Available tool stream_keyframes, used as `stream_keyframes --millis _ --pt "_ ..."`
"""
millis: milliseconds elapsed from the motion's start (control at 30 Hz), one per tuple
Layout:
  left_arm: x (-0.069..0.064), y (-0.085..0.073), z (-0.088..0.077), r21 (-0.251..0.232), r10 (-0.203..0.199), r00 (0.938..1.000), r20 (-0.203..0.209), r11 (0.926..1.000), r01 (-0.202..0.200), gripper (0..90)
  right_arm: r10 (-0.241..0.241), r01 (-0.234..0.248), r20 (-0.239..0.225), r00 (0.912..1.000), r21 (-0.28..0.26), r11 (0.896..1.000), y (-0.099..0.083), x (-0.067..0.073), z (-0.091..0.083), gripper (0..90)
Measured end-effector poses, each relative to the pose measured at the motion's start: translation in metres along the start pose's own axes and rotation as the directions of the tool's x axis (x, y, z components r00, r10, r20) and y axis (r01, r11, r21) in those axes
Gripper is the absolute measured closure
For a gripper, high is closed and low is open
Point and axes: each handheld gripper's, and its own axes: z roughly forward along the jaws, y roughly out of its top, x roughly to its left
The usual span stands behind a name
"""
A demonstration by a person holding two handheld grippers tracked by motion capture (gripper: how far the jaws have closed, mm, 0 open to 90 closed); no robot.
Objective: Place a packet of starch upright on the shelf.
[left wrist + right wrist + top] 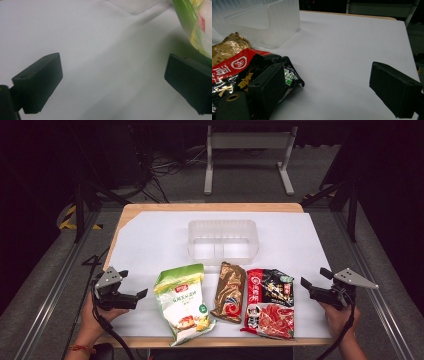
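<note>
Left gripper (pixel 131 290) jaws apart, empty; green bag (pixel 184 302) just right of it, long axis near-far. Right gripper (pixel 313 280) apart, red-black bag (pixel 270 302) just left.

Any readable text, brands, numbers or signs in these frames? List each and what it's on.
Nothing reads cleanly.
Red and black packet: large Chinese characters and a round white logo on its red band, too blurred to quote.
Green and white bag: a small red brand label and a line of print, too small to read.
Gold packet: red swirl mark, no legible text.
Clear plastic bin: no print visible.
</note>
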Motion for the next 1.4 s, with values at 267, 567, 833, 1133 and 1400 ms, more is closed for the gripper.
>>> stream_keyframes --millis 267,567,833,1133,1400 --pt "-0.003 -0.009 -0.004 -0.003 -0.036 0.9942 0.101 0.9993 0.036 5.4 -0.020 0.020 0.008 0.9998 0.008 1.000 0.001 0.003 0.004 14.0" --pt "-0.015 -0.006 0.006 0.013 -0.078 0.9566 0.281 0.9969 0.078 7.9 -0.034 0.034 0.012 0.9994 0.006 0.999 0.003 0.004 0.008 14.3" --pt "-0.031 0.004 0.016 0.029 -0.042 0.9246 0.379 0.9990 0.034 8.2 -0.065 0.065 0.024 0.9976 0.008 0.998 0.004 0.008 0.006 15.1" --pt "-0.035 0.004 0.027 0.078 -0.096 0.9064 0.411 0.9945 0.070 7.3 -0.117 0.117 0.030 0.9927 0.014 0.993 0.008 0.016 0.004 15.7" --pt "-0.037 0.006 0.047 0.127 -0.146 0.8638 0.482 0.9872 0.097 6.8 -0.155 0.155 0.021 0.9877 0.001 0.988 0.013 0.025 0.001 16.0"
